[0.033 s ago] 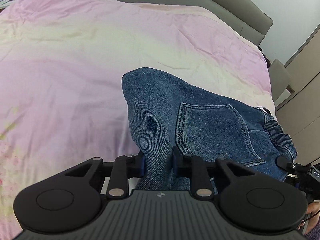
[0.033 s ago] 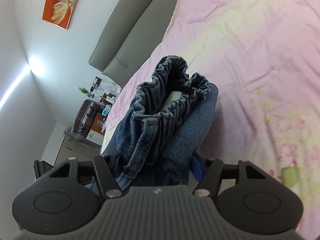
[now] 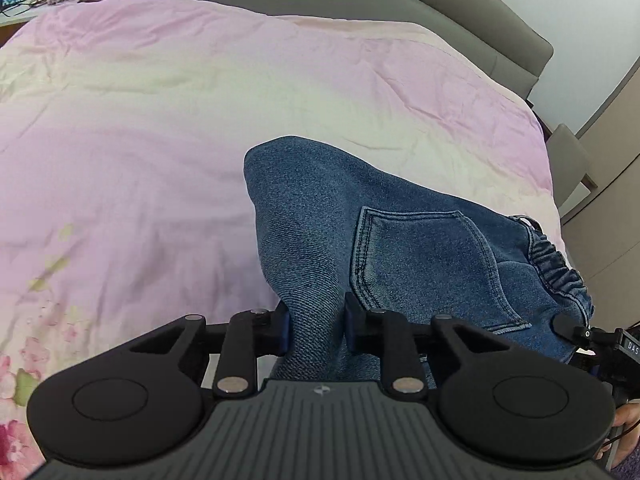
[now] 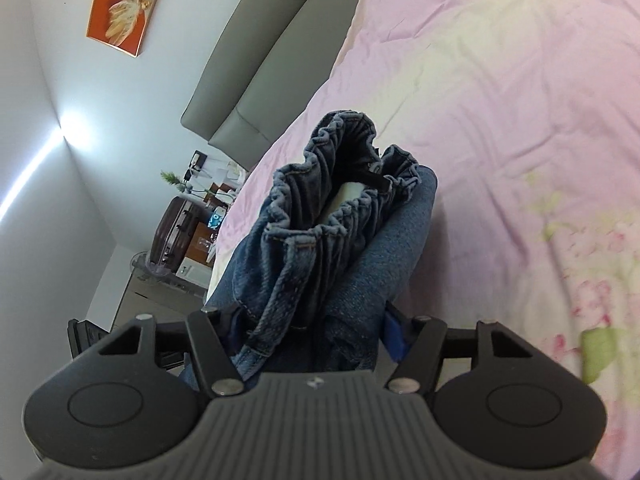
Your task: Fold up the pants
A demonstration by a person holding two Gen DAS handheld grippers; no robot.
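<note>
Blue denim pants (image 3: 400, 248) are held up over a pink bed cover (image 3: 160, 140). In the left wrist view a back pocket (image 3: 424, 260) faces me and the elastic waistband (image 3: 560, 264) hangs to the right. My left gripper (image 3: 316, 326) is shut on a fold of the denim. In the right wrist view my right gripper (image 4: 312, 332) is shut on the pants (image 4: 360, 272) near the gathered waistband (image 4: 340, 184), which stands open above the jaws. The right gripper's tip also shows in the left wrist view (image 3: 576, 332).
The bed cover (image 4: 500, 120) has a flower print near the front. A grey padded headboard (image 3: 360, 12) runs along the far side. A wooden chair (image 3: 572, 164) and cabinet stand to the right. A suitcase (image 4: 176, 236) and a cluttered desk lie past the bed's far end.
</note>
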